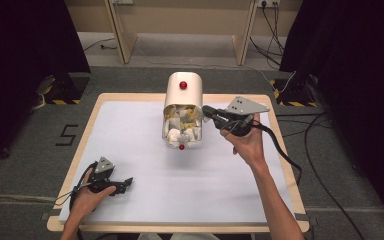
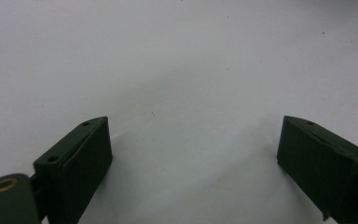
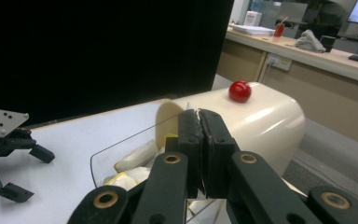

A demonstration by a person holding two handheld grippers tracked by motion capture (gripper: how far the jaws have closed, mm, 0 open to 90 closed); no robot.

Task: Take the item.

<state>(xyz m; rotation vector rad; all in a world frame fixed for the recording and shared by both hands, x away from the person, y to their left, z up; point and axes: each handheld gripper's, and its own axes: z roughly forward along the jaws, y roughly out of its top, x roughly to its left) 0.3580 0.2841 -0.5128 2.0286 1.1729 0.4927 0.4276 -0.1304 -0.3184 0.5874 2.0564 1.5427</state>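
Your right gripper (image 1: 211,113): jaws closed, pinching clear lid edge (image 3: 121,144) of cream bread box (image 1: 182,107) at table's (image 1: 130,130) far middle. Box's long axis runs away from you; the opening faces you. Your left gripper (image 1: 122,184): jaws wide, empty, near corner, well apart. Right hand much nearer.

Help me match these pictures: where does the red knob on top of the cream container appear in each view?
High view: red knob at upper centre, on the cream container.
Left gripper view: not in it.
Right gripper view: red knob right of centre, above the shut right gripper.
Shared landmark: the white table mat.
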